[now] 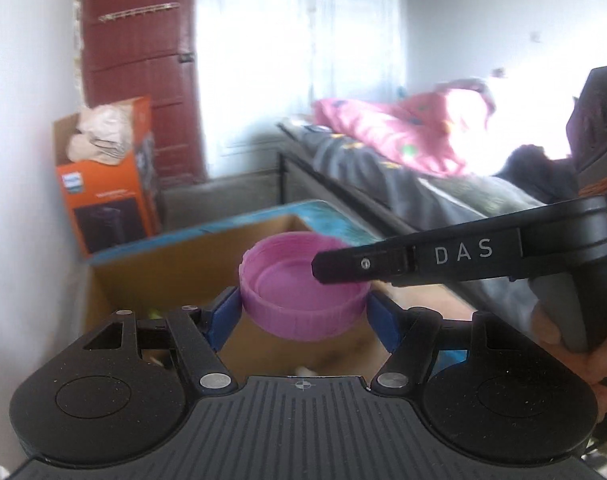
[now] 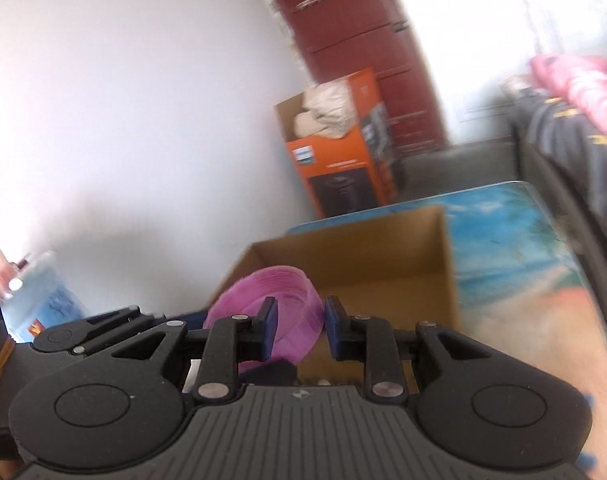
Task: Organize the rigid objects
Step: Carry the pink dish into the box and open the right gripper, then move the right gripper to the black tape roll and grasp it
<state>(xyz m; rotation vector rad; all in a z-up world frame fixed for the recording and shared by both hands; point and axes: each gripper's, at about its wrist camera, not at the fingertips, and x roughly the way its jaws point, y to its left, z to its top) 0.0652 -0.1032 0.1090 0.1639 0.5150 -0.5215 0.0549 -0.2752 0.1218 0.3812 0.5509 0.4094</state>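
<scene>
In the left wrist view, we see our left gripper clamped on one pink plastic lid, held open side up at frame centre, with a blue pad pressed against each side of its ribbed rim. The jaws stand fairly wide because the lid fills them. Our right gripper enters from the right edge of that view, its black finger reaching over the lid's far rim; a hand grips its handle at lower right.

In the right wrist view, the right gripper is nearly closed, and its two blue pads seem to pinch the lid's wall, though blur makes the contact hard to confirm.

We count one open cardboard box behind and below the lid, one orange carton by the wall, and one blue bottle at the left edge of the right view, partly cut off. The cardboard box's contents are mostly hidden.
</scene>
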